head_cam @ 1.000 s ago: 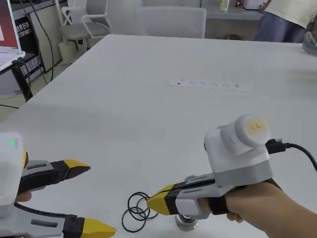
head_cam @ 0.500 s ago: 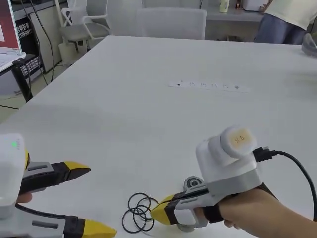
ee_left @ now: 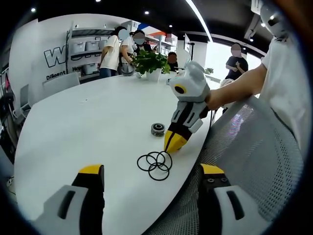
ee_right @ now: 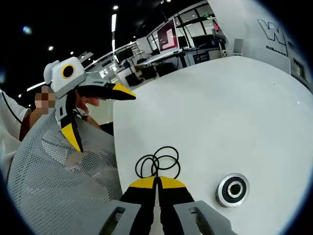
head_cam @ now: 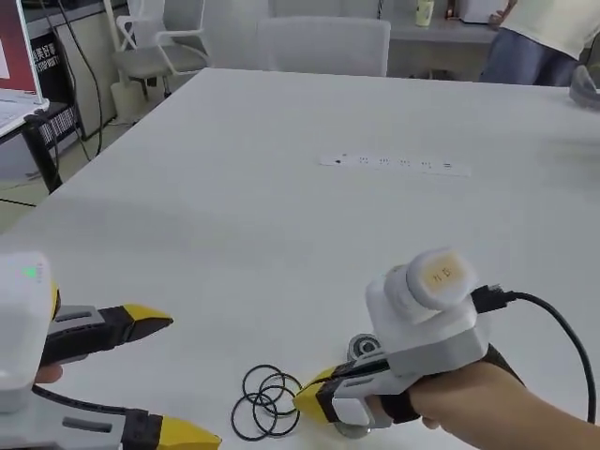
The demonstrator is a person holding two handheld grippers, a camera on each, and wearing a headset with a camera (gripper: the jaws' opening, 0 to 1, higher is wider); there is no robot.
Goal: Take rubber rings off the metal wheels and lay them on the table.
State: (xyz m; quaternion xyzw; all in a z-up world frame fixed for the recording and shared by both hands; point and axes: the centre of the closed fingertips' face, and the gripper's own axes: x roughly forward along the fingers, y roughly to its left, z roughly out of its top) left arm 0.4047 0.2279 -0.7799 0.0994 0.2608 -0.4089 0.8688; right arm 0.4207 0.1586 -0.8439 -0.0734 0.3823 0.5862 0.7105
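Observation:
Several black rubber rings (head_cam: 267,403) lie overlapping near the table's front edge, also in the left gripper view (ee_left: 155,164) and the right gripper view (ee_right: 159,161). A metal wheel (head_cam: 364,349) (ee_left: 158,129) (ee_right: 233,189) lies flat just right of them, partly behind the right gripper's body. My right gripper (head_cam: 305,398) (ee_right: 157,182) (ee_left: 172,146) is shut, its yellow tips touching the edge of the ring pile; whether a ring is pinched I cannot tell. My left gripper (head_cam: 169,380) (ee_left: 151,169) (ee_right: 105,121) is open, left of the rings, holding nothing.
The white table (head_cam: 281,216) stretches far ahead, with a flush socket strip (head_cam: 392,160) in its middle. Chairs (head_cam: 323,42) stand at the far edge and a person (head_cam: 544,37) at the far right. A mesh chair back (ee_left: 244,161) is close behind the table's front edge.
My right gripper has dropped lower and drawn back toward me, so the metal wheel now shows behind it. The rings and the left gripper have stayed put.

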